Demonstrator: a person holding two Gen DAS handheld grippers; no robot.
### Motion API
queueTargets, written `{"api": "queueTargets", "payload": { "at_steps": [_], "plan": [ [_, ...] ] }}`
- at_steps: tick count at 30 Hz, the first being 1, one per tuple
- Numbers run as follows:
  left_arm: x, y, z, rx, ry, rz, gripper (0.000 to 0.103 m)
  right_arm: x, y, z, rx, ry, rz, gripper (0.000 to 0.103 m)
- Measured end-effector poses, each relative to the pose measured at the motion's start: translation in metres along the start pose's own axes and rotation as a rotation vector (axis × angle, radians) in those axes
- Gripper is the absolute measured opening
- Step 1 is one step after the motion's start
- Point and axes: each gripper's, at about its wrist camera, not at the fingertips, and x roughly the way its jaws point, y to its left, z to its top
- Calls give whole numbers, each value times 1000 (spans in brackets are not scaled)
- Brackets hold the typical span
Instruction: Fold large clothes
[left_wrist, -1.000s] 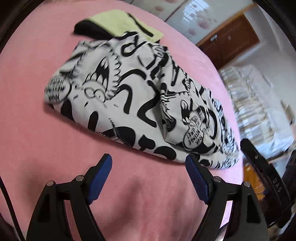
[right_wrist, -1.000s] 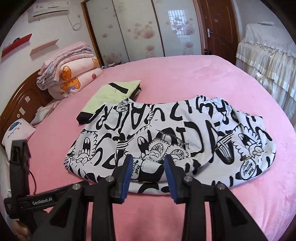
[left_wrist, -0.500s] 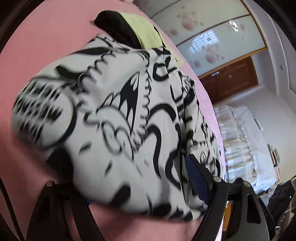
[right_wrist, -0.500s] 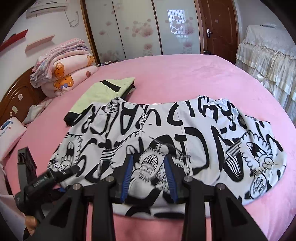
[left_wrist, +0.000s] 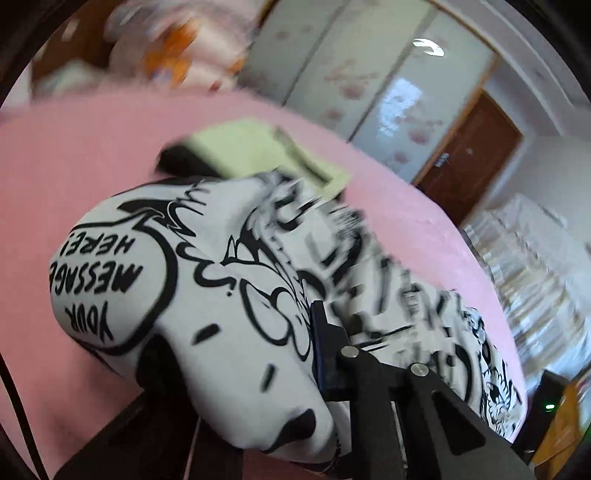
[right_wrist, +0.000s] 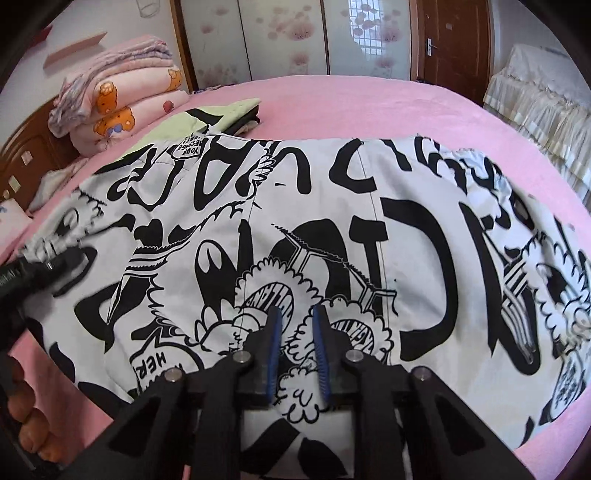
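Observation:
A large white garment (right_wrist: 332, 206) with black cartoon print lies spread on the pink bed (right_wrist: 369, 99). In the left wrist view its corner (left_wrist: 207, 295) is bunched up and raised, and my left gripper (left_wrist: 295, 332) is shut on it; one blue pad (left_wrist: 317, 332) shows and the other is hidden under the cloth. The right wrist view shows that left gripper (right_wrist: 37, 269) at the garment's left end. My right gripper (right_wrist: 297, 332) is low over the near hem. Its jaws are closing, with a fold of cloth between the blue pads and a gap still visible.
A folded yellow-green and black garment (right_wrist: 207, 118) lies just beyond the printed one. Stacked quilts (right_wrist: 122, 99) and a wooden headboard (right_wrist: 22, 155) are at the far left. Cloth-covered furniture (right_wrist: 535, 92) stands off the bed's right side. A person's fingers (right_wrist: 22, 424) show at lower left.
My left gripper moved onto the garment's left corner, shut on it and raised it. The right gripper came down to the near hem and its jaws narrowed.

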Motion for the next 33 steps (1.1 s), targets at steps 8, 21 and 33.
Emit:
{"api": "queueTargets", "payload": {
  "at_steps": [8, 21, 33],
  "plan": [
    [-33, -131, 10, 332, -103, -131, 9, -9, -29, -16, 132, 7, 165, 17],
    [38, -346, -134, 955, 170, -141, 20, -117, -204, -68, 484, -124, 69, 17],
    [51, -325, -137, 816, 390, -270, 73, -142, -274, -93, 567, -153, -24, 17]
  ]
}}
